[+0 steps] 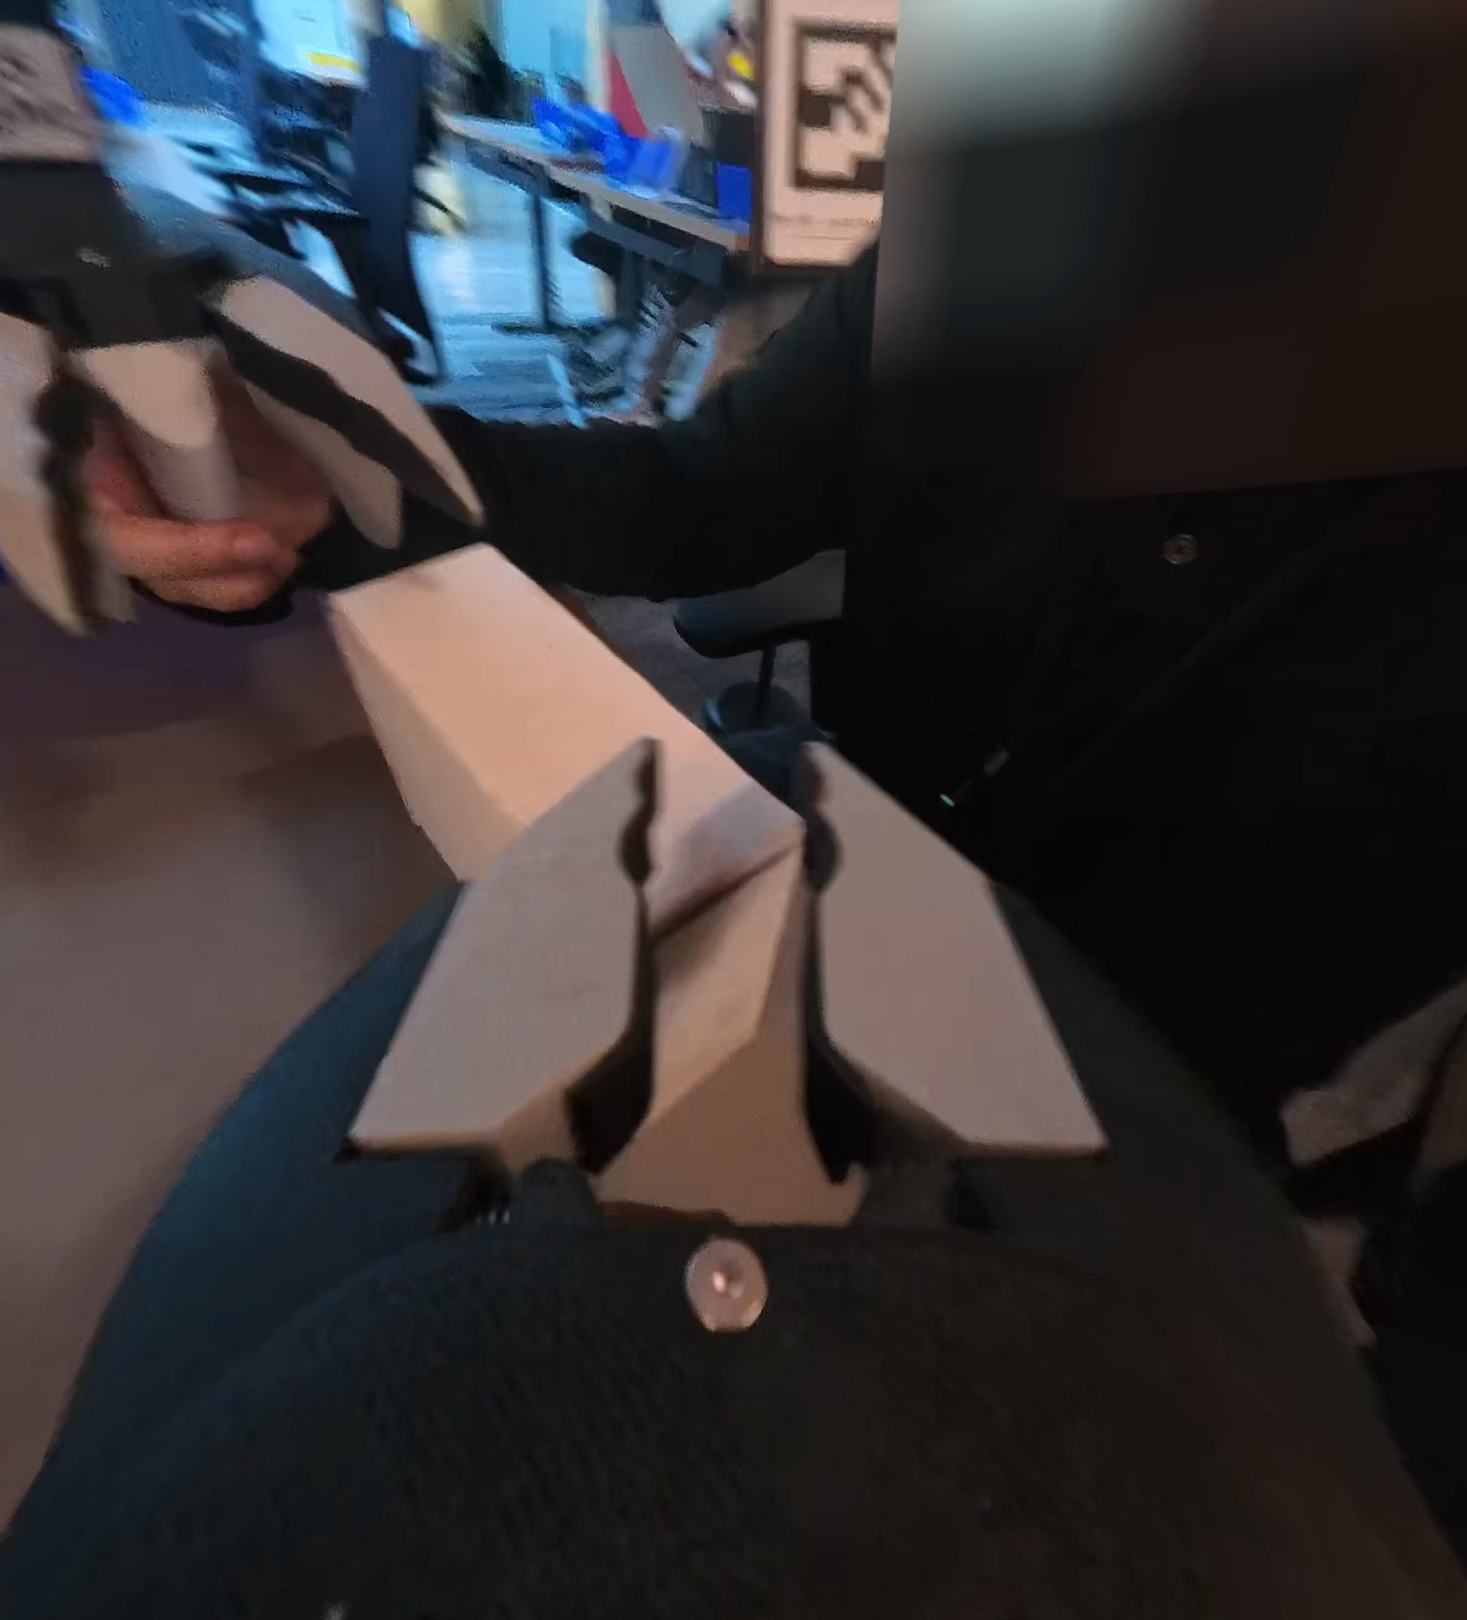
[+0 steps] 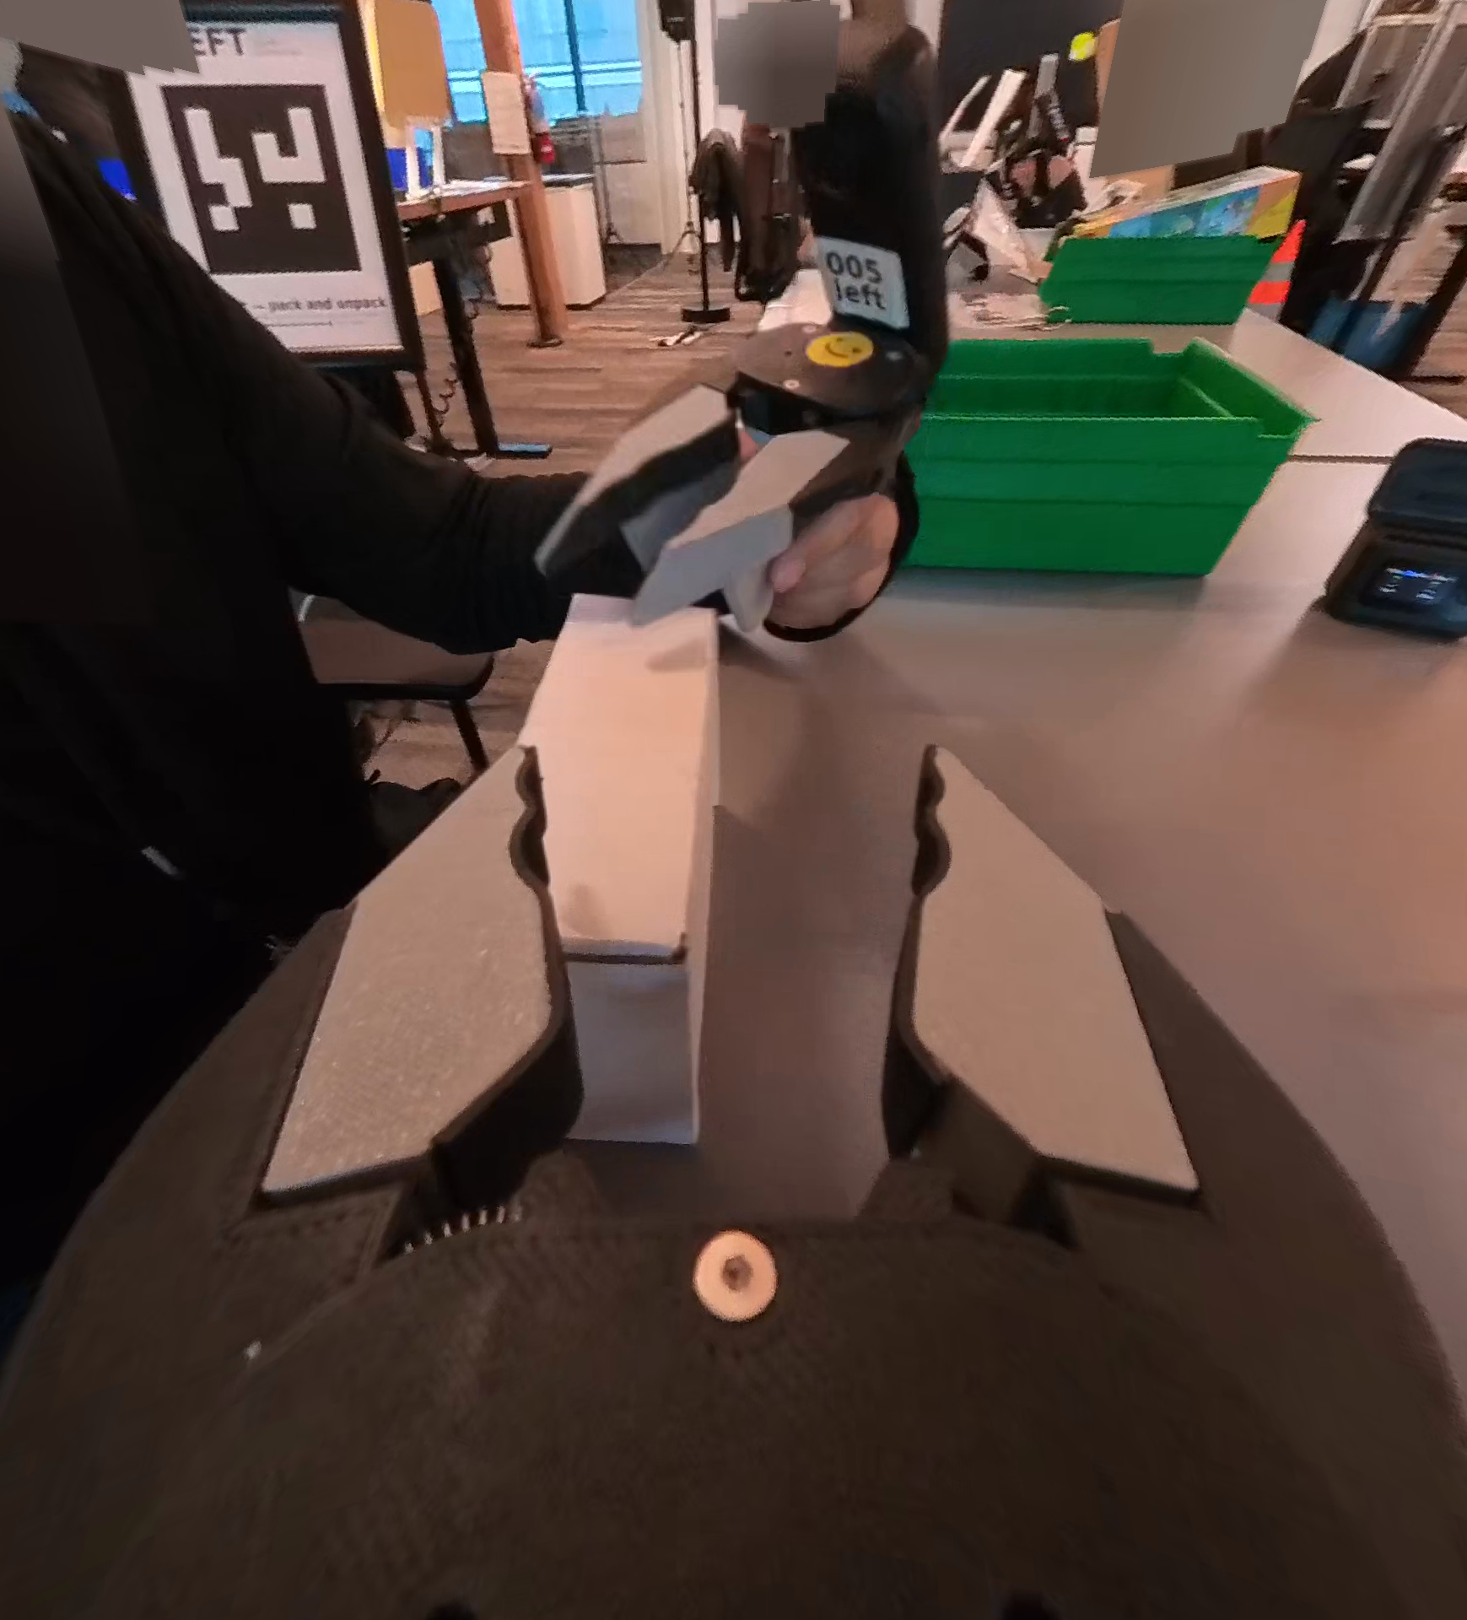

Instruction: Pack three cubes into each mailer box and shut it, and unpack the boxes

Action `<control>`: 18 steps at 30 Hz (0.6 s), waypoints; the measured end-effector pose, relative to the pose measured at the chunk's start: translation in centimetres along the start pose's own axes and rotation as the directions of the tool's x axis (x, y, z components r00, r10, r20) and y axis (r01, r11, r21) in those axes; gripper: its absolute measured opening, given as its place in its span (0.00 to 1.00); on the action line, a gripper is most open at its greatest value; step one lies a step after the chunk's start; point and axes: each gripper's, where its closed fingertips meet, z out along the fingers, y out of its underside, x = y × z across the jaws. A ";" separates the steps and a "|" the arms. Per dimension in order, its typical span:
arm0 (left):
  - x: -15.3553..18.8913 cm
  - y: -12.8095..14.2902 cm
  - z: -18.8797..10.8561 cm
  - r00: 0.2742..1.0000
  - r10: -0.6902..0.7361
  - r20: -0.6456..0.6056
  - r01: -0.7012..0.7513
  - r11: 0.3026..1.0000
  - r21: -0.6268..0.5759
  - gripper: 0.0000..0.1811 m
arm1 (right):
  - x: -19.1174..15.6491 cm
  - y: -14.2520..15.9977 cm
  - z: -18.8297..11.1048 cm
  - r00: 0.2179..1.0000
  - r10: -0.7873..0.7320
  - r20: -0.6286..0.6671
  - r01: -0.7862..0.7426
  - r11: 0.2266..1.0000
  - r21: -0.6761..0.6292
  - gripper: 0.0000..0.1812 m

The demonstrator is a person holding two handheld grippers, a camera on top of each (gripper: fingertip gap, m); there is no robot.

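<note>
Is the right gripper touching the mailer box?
Cannot tell. In the right wrist view the mailer box lies between the right gripper's open fingers, its edge overlapped by one finger, hiding any gap.

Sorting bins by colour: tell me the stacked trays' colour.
Green; the stacked trays show best in the right wrist view.

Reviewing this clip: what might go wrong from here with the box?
1. The mailer box lies along the table edge nearest the person; a sideways nudge might tip it off.
2. The right gripper is open around one end, with the box close to one finger only, so closing may skew it.
3. The left gripper sits over the far end; uneven pressing could swing the box.
</note>
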 end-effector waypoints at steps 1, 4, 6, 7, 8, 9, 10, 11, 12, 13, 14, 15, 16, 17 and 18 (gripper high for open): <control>-0.8 -0.6 -0.2 0.999 -0.007 0.051 0.005 0.999 0.039 0.30 | 0.4 0.1 -0.2 1.000 0.001 -0.021 -0.001 1.000 0.002 0.47; -1.9 -1.3 -1.2 0.994 -0.018 0.105 0.008 0.995 0.095 0.42 | 1.9 0.4 -0.7 0.994 0.020 -0.109 -0.020 1.000 0.003 0.50; -3.5 -1.3 -2.1 0.980 -0.037 0.195 0.015 0.994 0.112 0.50 | 1.7 -0.5 -0.9 0.991 0.047 -0.125 -0.043 0.998 0.038 0.51; -4.5 -1.3 -2.7 0.968 -0.043 0.246 0.013 0.992 0.124 0.50 | 1.0 -1.2 -0.8 0.992 0.058 -0.115 -0.054 0.998 0.043 0.51; -5.5 -1.3 -3.4 0.951 -0.059 0.303 0.018 0.991 0.136 0.49 | -0.1 -1.9 -0.5 0.993 0.057 -0.099 -0.056 0.998 0.021 0.48; -6.5 -1.1 -4.1 0.933 -0.078 0.350 0.028 0.989 0.146 0.47 | -1.2 -2.1 0.0 0.995 0.042 -0.088 -0.045 0.998 -0.037 0.45; -7.6 -1.0 -5.0 0.909 -0.097 0.405 0.035 0.987 0.158 0.47 | -2.1 -1.8 0.7 0.996 0.013 -0.090 -0.026 0.990 -0.137 0.44; -8.7 -1.0 -5.8 0.878 -0.113 0.464 0.033 0.984 0.176 0.47 | -2.6 -0.9 1.4 0.994 -0.029 -0.108 -0.001 0.963 -0.269 0.45; -9.7 -0.9 -6.7 0.845 -0.125 0.520 0.025 0.980 0.195 0.47 | -2.7 0.0 2.0 0.988 -0.082 -0.132 0.022 0.915 -0.403 0.49; -10.7 -0.8 -7.6 0.810 -0.137 0.570 0.018 0.978 0.210 0.48 | -3.0 0.7 2.6 0.983 -0.125 -0.131 0.042 0.860 -0.509 0.51; -11.7 -0.3 -8.4 0.766 -0.156 0.623 0.026 0.977 0.213 0.47 | -3.5 1.0 3.2 0.984 -0.142 -0.104 0.056 0.811 -0.582 0.49; -12.7 0.5 -9.1 0.721 -0.171 0.671 0.050 0.979 0.196 0.46 | -3.9 1.1 3.9 0.986 -0.143 -0.081 0.059 0.772 -0.633 0.46; -13.4 1.3 -9.6 0.685 -0.175 0.707 0.075 0.982 0.171 0.45 | -4.0 1.1 4.4 0.987 -0.144 -0.076 0.056 0.738 -0.672 0.44; -14.0 2.0 -10.1 0.651 -0.182 0.737 0.095 0.983 0.158 0.42 | -3.8 1.1 4.9 0.985 -0.156 -0.078 0.055 0.705 -0.707 0.45; -14.6 2.6 -10.5 0.617 -0.193 0.763 0.114 0.981 0.156 0.40 | -3.4 1.3 5.3 0.981 -0.175 -0.082 0.057 0.670 -0.740 0.47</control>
